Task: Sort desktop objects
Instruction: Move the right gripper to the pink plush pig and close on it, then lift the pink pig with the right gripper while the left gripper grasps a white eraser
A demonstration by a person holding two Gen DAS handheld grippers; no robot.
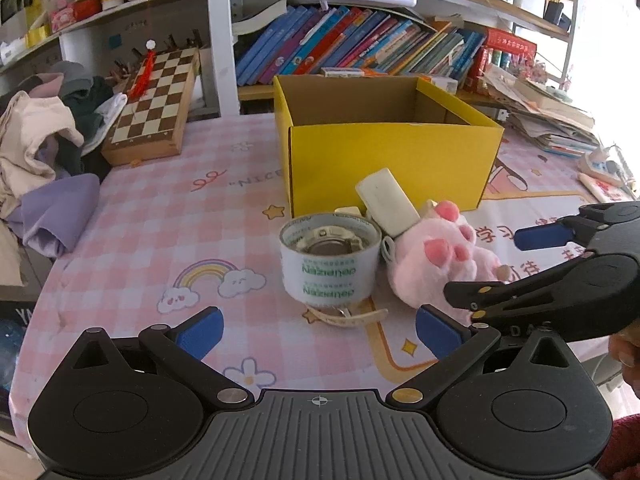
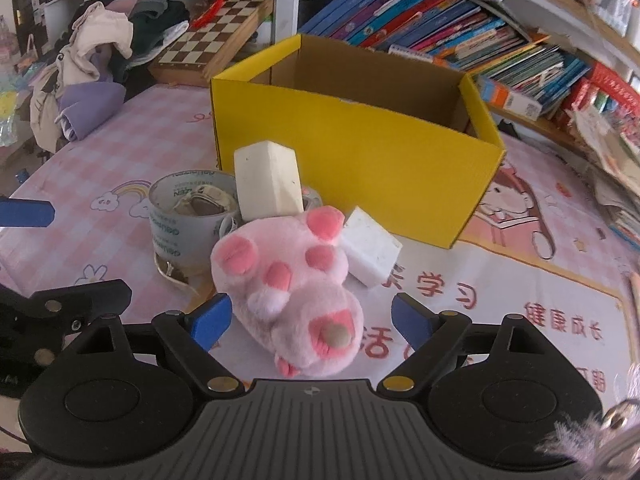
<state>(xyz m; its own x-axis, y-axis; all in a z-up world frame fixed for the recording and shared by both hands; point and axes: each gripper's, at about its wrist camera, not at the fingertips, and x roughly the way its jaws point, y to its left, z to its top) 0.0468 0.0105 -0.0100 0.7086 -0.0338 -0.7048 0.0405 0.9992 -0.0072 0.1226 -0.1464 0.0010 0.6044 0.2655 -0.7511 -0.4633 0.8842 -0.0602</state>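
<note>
The right gripper has its blue fingers set wide apart with the pink plush paw lying between them; the near end of the toy sits in the gap, yet neither pad looks to be pressing on the fur, so this reads as the approach to a grasp and not yet a hold. The left gripper hangs with its fingers also spread and nothing between them; the tape roll stands just ahead of its tips, with what looks like a watch tucked inside it and a pale strap trailing out beneath.

Beyond the right fingers, past the paw, a white block leans upright against the yellow box, and a second white block lies just ahead and to the right of the toy. The box stands open-topped further ahead on the worktop; I cannot tell what, if anything, is in it.

My judgement: sorting has barely begun, since the loose things lie clustered outside the box. The next move calls for the right fingers to close on the plush body, squarely enough that the soft fur does not slip, then lift clear of the leaning block and carry it over the box's near wall
</note>
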